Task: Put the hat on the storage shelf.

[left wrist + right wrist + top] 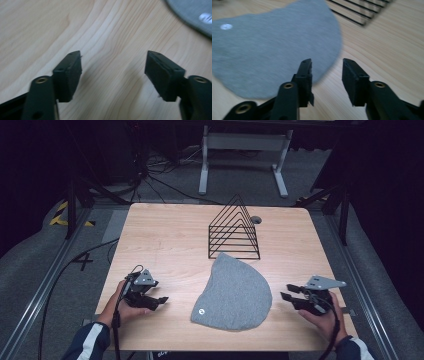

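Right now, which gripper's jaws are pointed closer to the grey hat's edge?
The right gripper: its jaws reach the grey hat edge, while the left gripper faces bare table.

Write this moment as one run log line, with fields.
left gripper: open, empty | right gripper: open, empty | grey hat: flat between them, untouched
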